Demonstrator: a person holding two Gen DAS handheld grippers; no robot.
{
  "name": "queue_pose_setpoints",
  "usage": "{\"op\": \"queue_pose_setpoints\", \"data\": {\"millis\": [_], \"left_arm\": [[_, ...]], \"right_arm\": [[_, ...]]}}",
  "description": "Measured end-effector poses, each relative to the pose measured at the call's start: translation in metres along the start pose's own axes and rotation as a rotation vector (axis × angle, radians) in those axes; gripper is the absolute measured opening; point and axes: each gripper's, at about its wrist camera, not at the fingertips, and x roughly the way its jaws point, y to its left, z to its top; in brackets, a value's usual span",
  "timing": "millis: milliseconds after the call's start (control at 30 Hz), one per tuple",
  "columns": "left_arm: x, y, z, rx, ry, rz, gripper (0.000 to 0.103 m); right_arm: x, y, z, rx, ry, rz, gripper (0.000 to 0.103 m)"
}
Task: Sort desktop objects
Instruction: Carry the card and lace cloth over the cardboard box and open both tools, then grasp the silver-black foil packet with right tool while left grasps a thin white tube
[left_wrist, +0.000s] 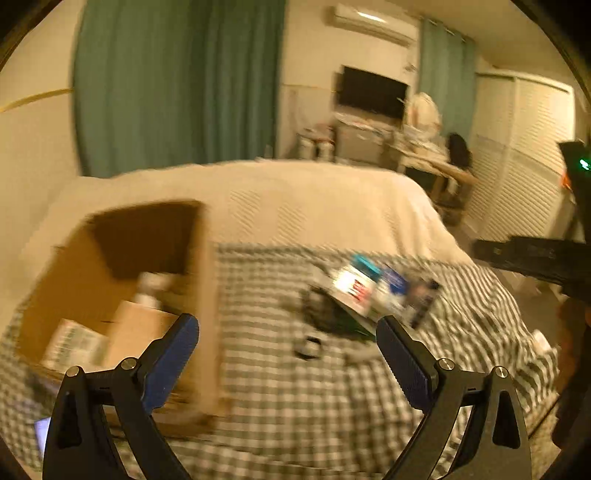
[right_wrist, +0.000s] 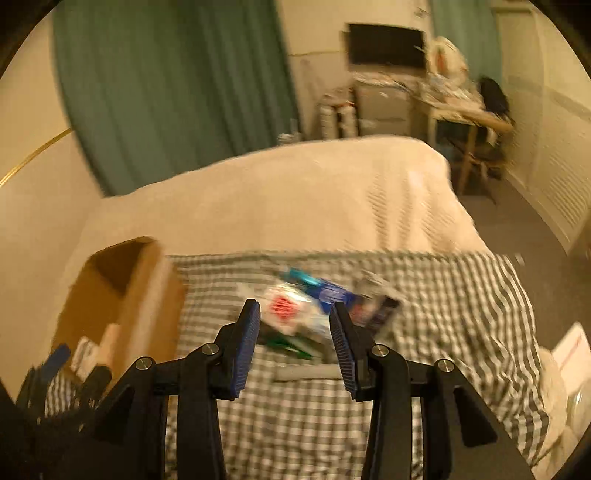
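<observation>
Clutter (right_wrist: 317, 306) lies mid-frame on the bed; both my tongs, left (left_wrist: 288, 339) and right (right_wrist: 294, 325), gape empty. Overlapping packets could slip as I pinch, missing the box (left_wrist: 122, 295).

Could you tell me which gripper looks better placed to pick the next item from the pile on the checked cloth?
Right, probably. The right gripper points straight at the pile of packets, jaws open around it. The left gripper sits nearer the cardboard box, pile off to its right.
</observation>
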Motion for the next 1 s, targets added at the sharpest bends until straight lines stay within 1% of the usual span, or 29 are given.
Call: {"op": "queue_pose_setpoints", "data": {"millis": [33, 133, 233, 333, 433, 500, 567, 600, 633, 700, 767, 833, 900, 933, 967, 1000], "left_arm": [[0.014, -0.012, -0.005, 0.013, 0.025, -0.025, 0.099], [0.047, -0.033, -0.019, 0.04, 0.056, -0.077, 0.099], [0.09, -0.053, -0.031, 0.112, 0.097, -0.129, 0.099], [0.124, -0.069, -0.042, 0.174, 0.133, -0.133, 0.099], [0.144, -0.078, -0.053, 0.215, 0.145, -0.171, 0.099], [0.153, -0.084, -0.058, 0.243, 0.146, -0.183, 0.099], [0.16, -0.088, -0.061, 0.265, 0.163, -0.203, 0.099], [0.162, -0.09, -0.062, 0.277, 0.167, -0.211, 0.099], [0.163, -0.093, -0.064, 0.291, 0.164, -0.233, 0.099], [0.164, -0.096, -0.064, 0.304, 0.161, -0.269, 0.088], [0.17, -0.1, -0.065, 0.321, 0.187, -0.286, 0.066], [0.178, -0.104, -0.067, 0.333, 0.226, -0.302, 0.049], [0.181, -0.104, -0.069, 0.334, 0.231, -0.309, 0.048], [0.179, -0.103, -0.069, 0.327, 0.229, -0.322, 0.044], [0.178, -0.103, -0.069, 0.324, 0.226, -0.323, 0.036], [0.176, -0.102, -0.069, 0.321, 0.227, -0.321, 0.033]], "right_arm": [[0.007, -0.015, -0.002, 0.027, 0.014, -0.017, 0.039], [0.026, -0.046, -0.007, 0.062, 0.051, -0.061, 0.039], [0.047, -0.066, -0.013, 0.089, 0.093, -0.074, 0.039], [0.061, -0.078, -0.018, 0.103, 0.113, -0.075, 0.039], [0.078, -0.084, -0.023, 0.086, 0.131, -0.088, 0.039], [0.088, -0.09, -0.025, 0.096, 0.143, -0.088, 0.039], [0.102, -0.099, -0.027, 0.15, 0.163, -0.064, 0.049], [0.106, -0.105, -0.027, 0.187, 0.162, -0.039, 0.057], [0.11, -0.11, -0.028, 0.214, 0.156, -0.023, 0.061], [0.119, -0.114, -0.028, 0.232, 0.157, -0.021, 0.061], [0.13, -0.113, -0.025, 0.227, 0.166, -0.015, 0.062], [0.141, -0.111, -0.025, 0.211, 0.168, -0.017, 0.062], [0.152, -0.109, -0.027, 0.203, 0.188, -0.005, 0.062], [0.16, -0.108, -0.029, 0.208, 0.209, 0.012, 0.062], [0.165, -0.108, -0.031, 0.222, 0.225, 0.03, 0.063], [0.167, -0.108, -0.033, 0.244, 0.232, 0.045, 0.063]]}}
